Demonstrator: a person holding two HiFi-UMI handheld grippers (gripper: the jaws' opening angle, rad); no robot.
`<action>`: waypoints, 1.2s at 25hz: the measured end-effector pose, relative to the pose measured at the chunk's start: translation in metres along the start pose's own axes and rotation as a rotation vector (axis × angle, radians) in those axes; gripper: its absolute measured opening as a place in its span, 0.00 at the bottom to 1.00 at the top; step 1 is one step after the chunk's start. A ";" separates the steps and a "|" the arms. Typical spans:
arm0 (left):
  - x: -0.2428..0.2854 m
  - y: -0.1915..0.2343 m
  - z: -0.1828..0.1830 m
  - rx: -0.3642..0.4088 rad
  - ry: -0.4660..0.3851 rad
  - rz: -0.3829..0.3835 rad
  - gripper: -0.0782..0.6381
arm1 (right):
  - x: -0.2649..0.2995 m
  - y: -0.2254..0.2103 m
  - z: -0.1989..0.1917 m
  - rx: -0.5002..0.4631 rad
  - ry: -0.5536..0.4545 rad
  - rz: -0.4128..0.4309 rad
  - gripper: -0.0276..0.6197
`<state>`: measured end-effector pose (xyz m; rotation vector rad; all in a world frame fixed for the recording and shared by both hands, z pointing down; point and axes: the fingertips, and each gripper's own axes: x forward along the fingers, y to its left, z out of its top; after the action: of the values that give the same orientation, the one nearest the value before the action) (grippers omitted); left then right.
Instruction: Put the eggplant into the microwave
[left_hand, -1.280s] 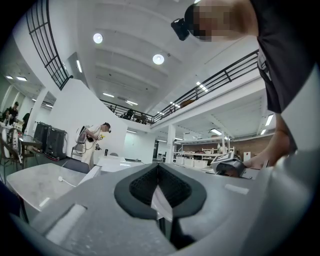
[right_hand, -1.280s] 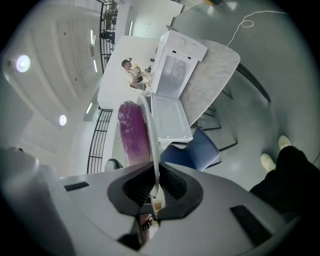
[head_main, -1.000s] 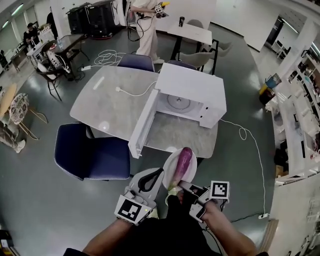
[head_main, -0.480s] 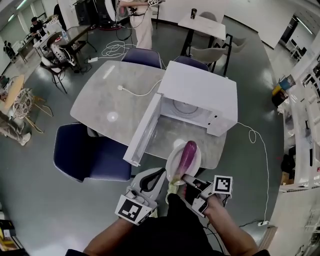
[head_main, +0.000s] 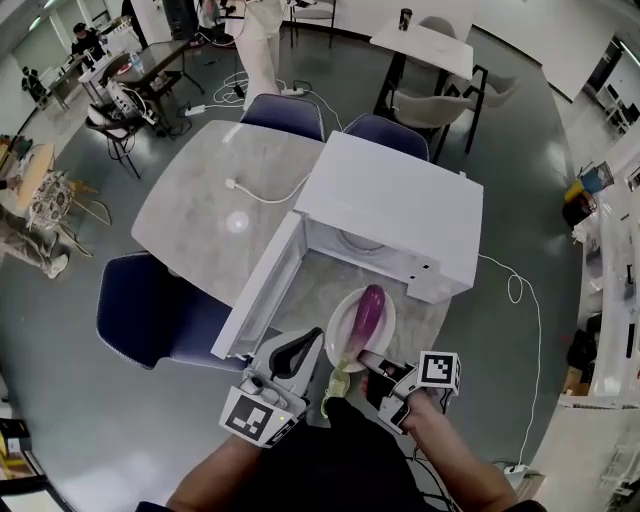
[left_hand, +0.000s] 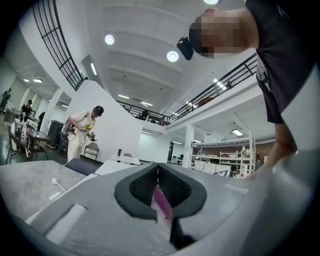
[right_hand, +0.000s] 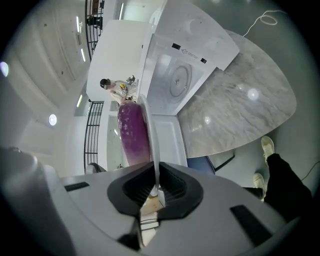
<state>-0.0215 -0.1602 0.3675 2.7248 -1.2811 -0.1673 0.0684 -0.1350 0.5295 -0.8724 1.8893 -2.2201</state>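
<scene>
A purple eggplant (head_main: 367, 312) with a green stem lies on a white plate (head_main: 342, 325). The plate hangs over the table's near edge, just in front of the open white microwave (head_main: 400, 215), whose door (head_main: 262, 300) swings out to the left. My right gripper (head_main: 368, 362) is shut on the plate's near rim. In the right gripper view the plate (right_hand: 150, 145) shows edge-on between the pads, with the eggplant (right_hand: 132, 132) to its left and the glass turntable (right_hand: 178, 80) beyond. My left gripper (head_main: 318, 345) is shut at the plate's left rim, with a white-and-purple sliver between its pads (left_hand: 175, 187).
The marble table (head_main: 200, 210) carries a white cable (head_main: 265, 190). Blue chairs (head_main: 150, 315) stand at the table's left and far side (head_main: 285, 115). A power cord (head_main: 520, 290) trails over the floor on the right. A person (head_main: 255, 40) stands far behind.
Both grippers have carried the plate with the eggplant forward, from above the floor to the table's edge in front of the microwave opening.
</scene>
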 end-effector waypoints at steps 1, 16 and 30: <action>0.008 0.002 0.000 0.006 0.001 0.008 0.12 | 0.002 -0.002 0.006 0.006 0.004 0.003 0.08; 0.064 0.034 -0.049 0.013 0.049 -0.053 0.12 | 0.071 -0.041 0.085 0.113 -0.170 0.038 0.08; 0.081 0.065 -0.105 -0.003 0.105 -0.072 0.12 | 0.143 -0.094 0.174 0.225 -0.361 0.080 0.08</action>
<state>-0.0034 -0.2569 0.4773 2.7385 -1.1550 -0.0324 0.0598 -0.3274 0.6801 -1.0506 1.4575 -2.0127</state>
